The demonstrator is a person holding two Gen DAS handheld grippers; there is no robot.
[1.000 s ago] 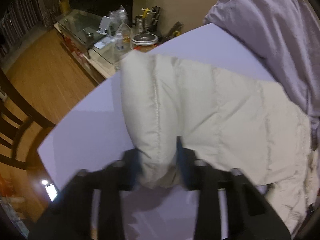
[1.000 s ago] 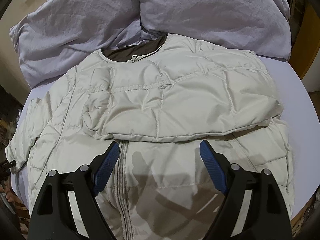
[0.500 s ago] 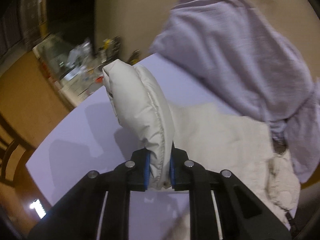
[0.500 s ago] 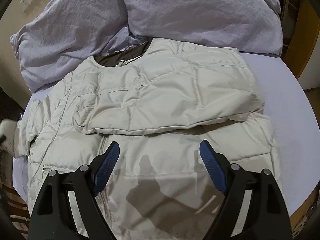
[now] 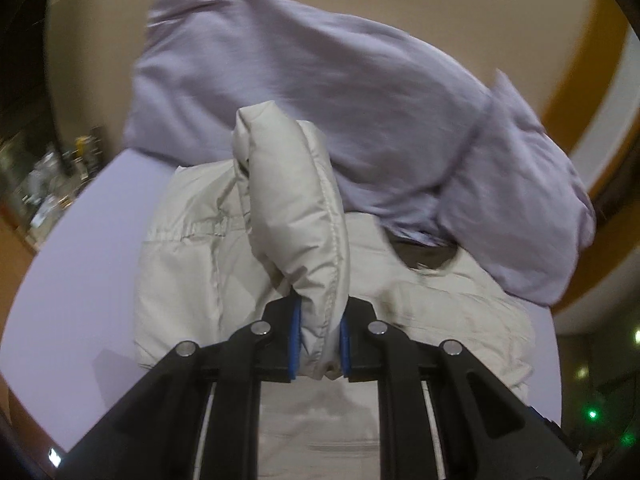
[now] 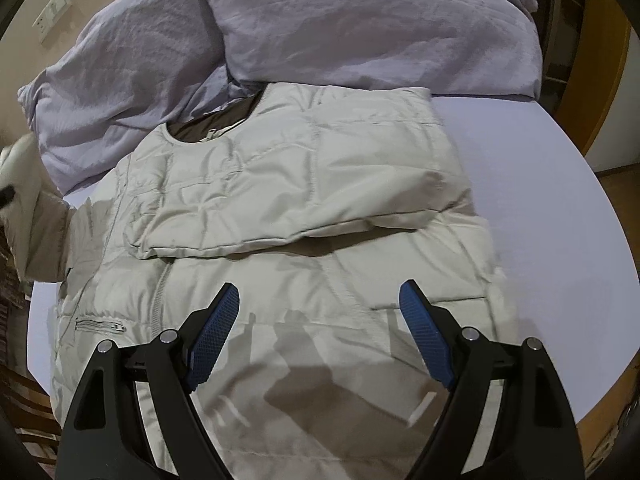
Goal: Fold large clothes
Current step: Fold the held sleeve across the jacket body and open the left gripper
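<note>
jacket [image 6: 304, 208] cream, quilted; sleeve [image 5: 296, 216] lifted in left claw [image 5: 319, 344].

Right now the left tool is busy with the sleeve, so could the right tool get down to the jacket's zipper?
Probably yes. The right tool hangs open above the jacket, and the zipper lies uncovered just left of it, with nothing in between.

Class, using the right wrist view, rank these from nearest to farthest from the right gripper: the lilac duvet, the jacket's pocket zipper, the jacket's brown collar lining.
From the right gripper:
1. Pocket zipper, low left.
2. Brown collar lining, upper left of centre.
3. Lilac duvet, along the top.
</note>
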